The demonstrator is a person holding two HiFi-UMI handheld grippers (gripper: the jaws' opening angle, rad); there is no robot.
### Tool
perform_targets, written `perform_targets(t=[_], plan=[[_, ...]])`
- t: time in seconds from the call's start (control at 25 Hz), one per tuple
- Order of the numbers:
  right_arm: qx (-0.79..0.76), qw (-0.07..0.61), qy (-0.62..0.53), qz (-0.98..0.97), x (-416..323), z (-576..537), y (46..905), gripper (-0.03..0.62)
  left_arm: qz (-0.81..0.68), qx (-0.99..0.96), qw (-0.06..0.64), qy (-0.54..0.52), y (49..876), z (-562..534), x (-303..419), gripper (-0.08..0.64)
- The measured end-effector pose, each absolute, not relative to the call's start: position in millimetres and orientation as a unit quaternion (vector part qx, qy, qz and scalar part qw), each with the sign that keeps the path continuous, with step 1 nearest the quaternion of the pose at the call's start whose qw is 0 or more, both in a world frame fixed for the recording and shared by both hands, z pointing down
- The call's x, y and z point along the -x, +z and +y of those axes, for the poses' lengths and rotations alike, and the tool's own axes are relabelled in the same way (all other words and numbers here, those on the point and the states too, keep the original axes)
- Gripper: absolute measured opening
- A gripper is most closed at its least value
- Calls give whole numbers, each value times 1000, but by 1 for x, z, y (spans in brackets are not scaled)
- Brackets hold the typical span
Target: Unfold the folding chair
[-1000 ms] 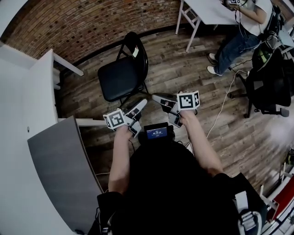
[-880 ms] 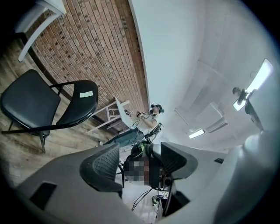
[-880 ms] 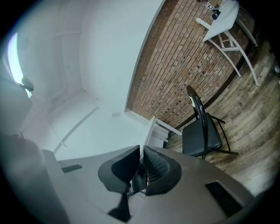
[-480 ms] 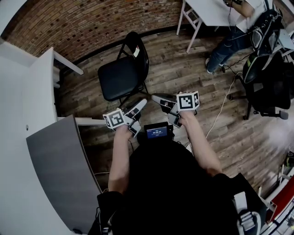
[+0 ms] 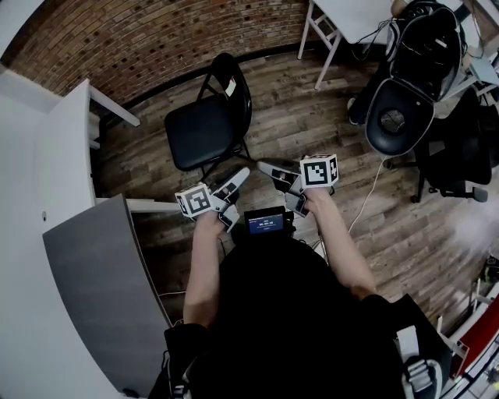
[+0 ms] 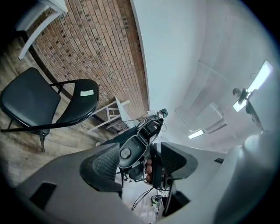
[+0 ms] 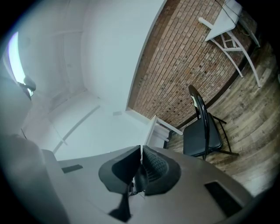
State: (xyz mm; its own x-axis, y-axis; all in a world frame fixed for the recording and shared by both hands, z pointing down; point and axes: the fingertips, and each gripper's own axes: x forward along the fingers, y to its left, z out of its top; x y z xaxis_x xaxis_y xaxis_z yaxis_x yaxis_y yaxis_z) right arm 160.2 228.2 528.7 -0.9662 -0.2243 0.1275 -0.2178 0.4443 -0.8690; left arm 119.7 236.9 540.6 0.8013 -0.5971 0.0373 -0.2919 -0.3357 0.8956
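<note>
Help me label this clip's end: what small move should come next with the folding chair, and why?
The folding chair already stands open, seat flat and backrest up. The left tongs, open, and the right tongs, shut, hold nothing and sit well apart from it. So there is probably no more work to do on it: just lower both tongs and stop.

A brick wall (image 5: 156, 39) backs the weathered plank floor (image 5: 312, 117); a white table (image 5: 58, 148) lines its left edge, a second table (image 5: 351, 19) and a black office chair (image 5: 460, 144) its far right corner.
</note>
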Motion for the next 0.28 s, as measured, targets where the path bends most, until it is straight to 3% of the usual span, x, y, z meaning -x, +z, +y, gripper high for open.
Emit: perform_targets(t=[0.28], plan=[[132, -4, -510, 850, -160, 231, 534, 28, -275, -801, 508, -155, 542, 239, -119, 320]])
